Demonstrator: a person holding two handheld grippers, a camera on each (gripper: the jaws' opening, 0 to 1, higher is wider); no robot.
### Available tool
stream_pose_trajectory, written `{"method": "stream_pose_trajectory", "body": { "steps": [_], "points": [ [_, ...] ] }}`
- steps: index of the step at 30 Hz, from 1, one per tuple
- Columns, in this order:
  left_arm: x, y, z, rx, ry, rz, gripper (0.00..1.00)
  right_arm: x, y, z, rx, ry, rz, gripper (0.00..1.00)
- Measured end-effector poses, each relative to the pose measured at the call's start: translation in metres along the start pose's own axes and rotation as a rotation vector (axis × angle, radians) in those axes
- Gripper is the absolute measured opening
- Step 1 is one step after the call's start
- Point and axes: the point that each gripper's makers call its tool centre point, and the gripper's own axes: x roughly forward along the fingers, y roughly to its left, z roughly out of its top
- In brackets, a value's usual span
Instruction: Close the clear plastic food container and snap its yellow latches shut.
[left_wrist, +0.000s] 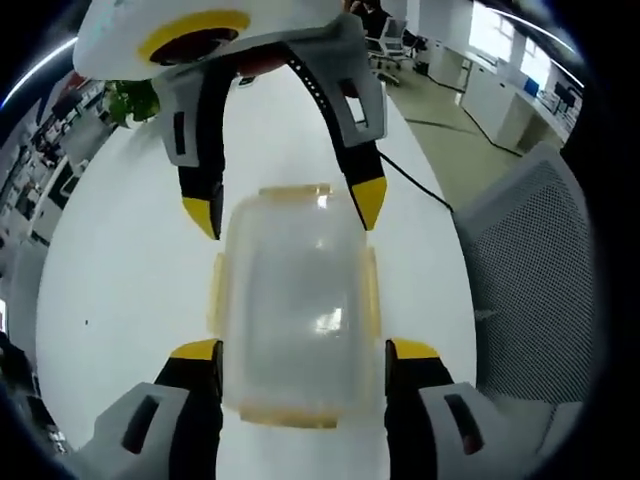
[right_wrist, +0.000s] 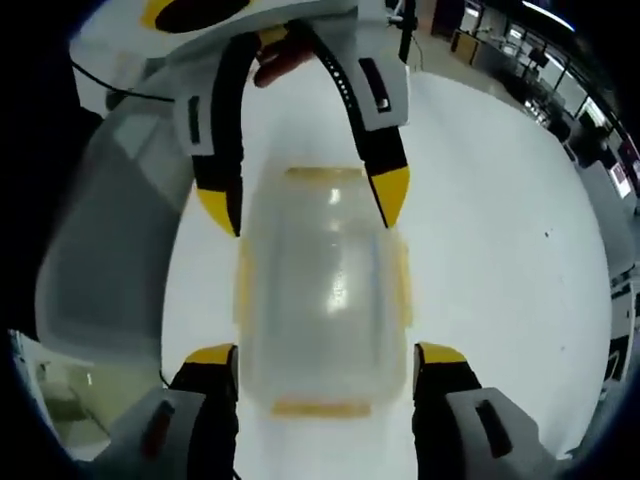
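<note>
One white table (left_wrist: 130, 290) — perhaps office.

An open-plan office. The landmark is a long white table (left_wrist: 120, 290); a grey mesh chair (left_wrist: 530, 270) stands just beside it, a green plant (left_wrist: 130, 100) sits at its far end, and beyond it run rows of desks (left_wrist: 490, 90) under bright windows (left_wrist: 500, 35), with a monitor (right_wrist: 622, 178) off to the side.

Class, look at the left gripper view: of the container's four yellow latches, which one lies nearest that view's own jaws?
The latch on the container's short end at the bottom of the view, lying between the left gripper's own tips; the opposite one sits by the right gripper.
</note>
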Motion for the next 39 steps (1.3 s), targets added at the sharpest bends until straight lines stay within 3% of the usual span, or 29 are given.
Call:
{"method": "stream_pose_trajectory", "body": {
  "steps": [8,13,24,31,39],
  "points": [
    [-0.003,0.001,-0.001,0.038,0.03,-0.002,0.75,0.004,0.002,-0.001,-0.005,0.012,-0.004,0.73],
    [0.002,0.012,-0.016,0.042,0.076,0.011,0.75,0.007,0.003,-0.001,-0.019,0.025,-0.012,0.74],
    [0.013,0.009,-0.011,0.059,0.07,-0.007,0.73,0.013,-0.001,-0.004,0.003,0.027,-0.036,0.74],
    [0.015,0.007,-0.013,0.041,0.083,-0.013,0.73,0.013,0.002,-0.002,0.031,-0.004,-0.048,0.73],
    [0.015,0.007,-0.013,0.029,0.054,-0.001,0.72,0.014,0.002,0.0,0.041,-0.028,-0.057,0.73]
  ]
}}
